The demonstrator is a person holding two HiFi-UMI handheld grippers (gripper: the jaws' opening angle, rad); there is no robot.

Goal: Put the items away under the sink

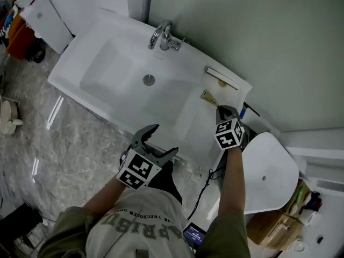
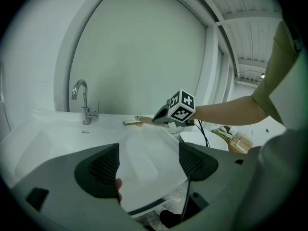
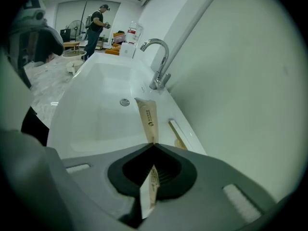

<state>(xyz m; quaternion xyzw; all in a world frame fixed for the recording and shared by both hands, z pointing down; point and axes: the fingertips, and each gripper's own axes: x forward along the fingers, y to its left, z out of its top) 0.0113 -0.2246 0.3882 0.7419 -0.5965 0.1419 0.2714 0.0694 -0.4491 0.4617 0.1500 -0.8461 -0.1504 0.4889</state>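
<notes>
**A:** What does the head view show?

**B:** The right gripper (image 1: 219,108) reaches over the white worktop (image 1: 188,117), to the right of the tap (image 1: 164,36). A slim tan sachet (image 1: 208,97) sticks out of its jaws. The left gripper (image 1: 161,140) hangs at the worktop's front edge, nearer the person than the tap, with its jaws spread.

**A:** And the left gripper view?

**B:** The jaws stand wide apart, with only bare worktop between them. The sachet (image 2: 144,120) is far off, to the right of the tap (image 2: 84,102).

**A:** The right gripper view?

**B:** The jaws are pressed together on the sachet (image 3: 148,119). It runs through them, its far end pointing toward the tap (image 3: 159,64). A slim pale strip (image 3: 177,131) lies just beside it, on the side away from the basin.
</notes>
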